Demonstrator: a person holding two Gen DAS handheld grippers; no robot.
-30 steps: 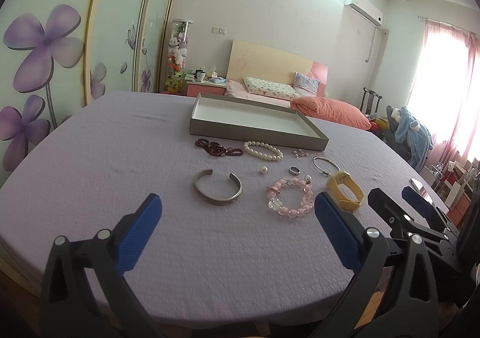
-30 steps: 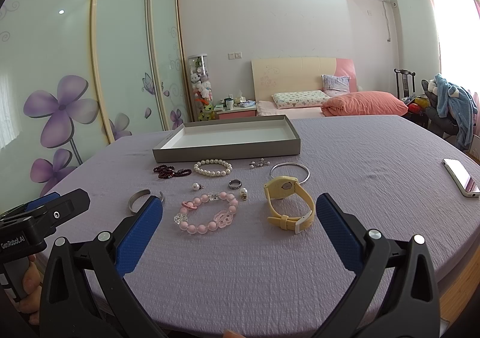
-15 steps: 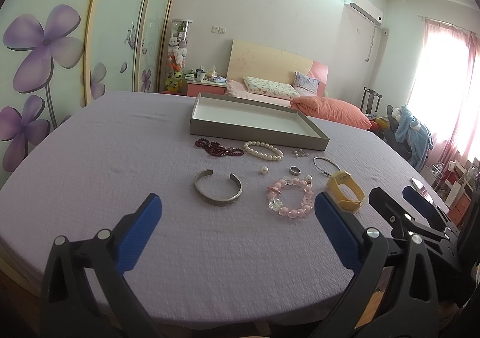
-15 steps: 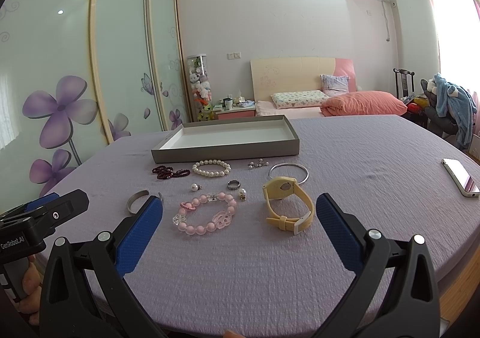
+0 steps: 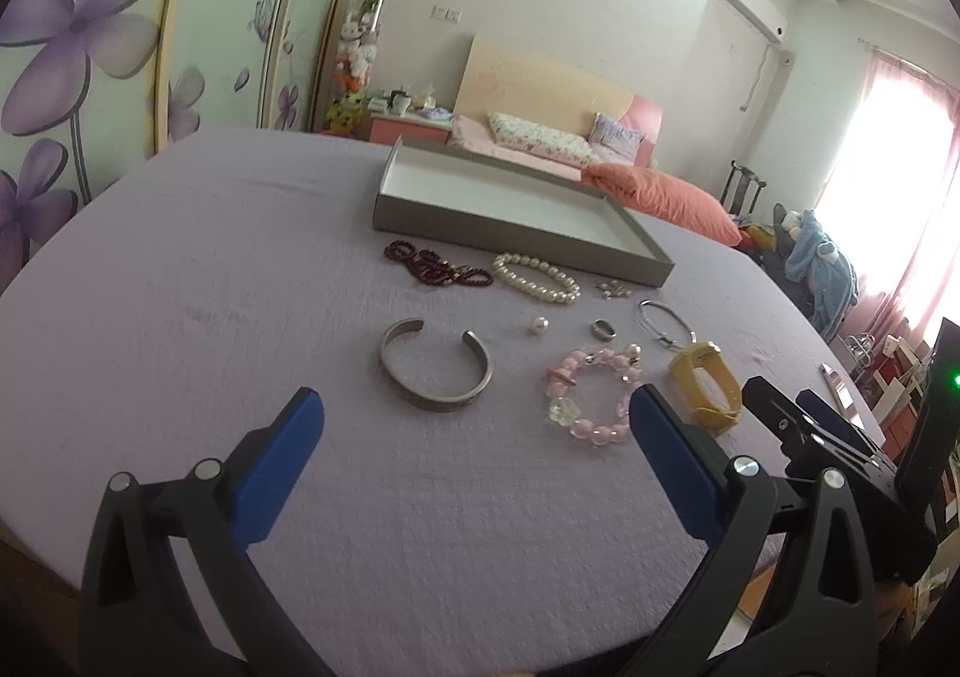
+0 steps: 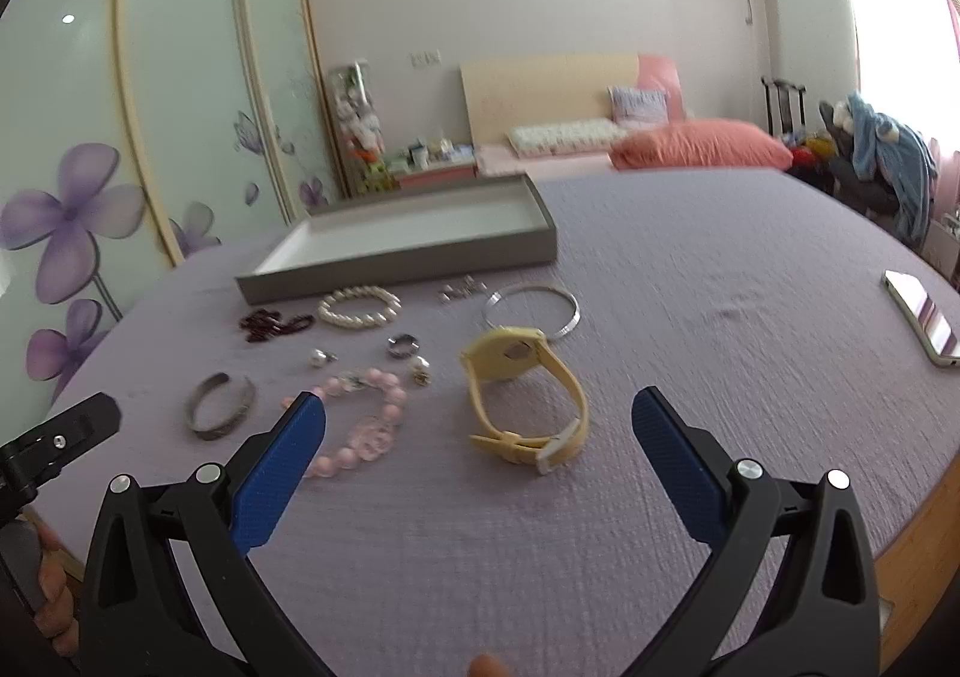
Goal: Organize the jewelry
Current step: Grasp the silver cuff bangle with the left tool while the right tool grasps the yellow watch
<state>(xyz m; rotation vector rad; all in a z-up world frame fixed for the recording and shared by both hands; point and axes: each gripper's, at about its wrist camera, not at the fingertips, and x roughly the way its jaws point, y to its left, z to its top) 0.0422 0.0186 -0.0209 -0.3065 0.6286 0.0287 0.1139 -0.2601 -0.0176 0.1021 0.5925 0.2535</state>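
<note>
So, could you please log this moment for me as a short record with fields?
surface: table with lilac cloth
tray: grey tray, nothing visible in it
jewelry on cloth: silver cuff, pink bead bracelet, pearl bracelet, dark red beads, thin bangle, ring
also: yellow watch, phone
left gripper: jaws open, holding nothing
right gripper: jaws open, holding nothing

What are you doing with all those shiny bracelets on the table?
A person holds a claw in each hand, tidying jewelry into the gray tray, which has nothing in it yet. Both claws are open and holding nothing. The right claw hangs over the yellow watch. The left claw points toward the silver cuff. The pearl bracelet and pink bead bracelet wait on the purple tablecloth.
</note>
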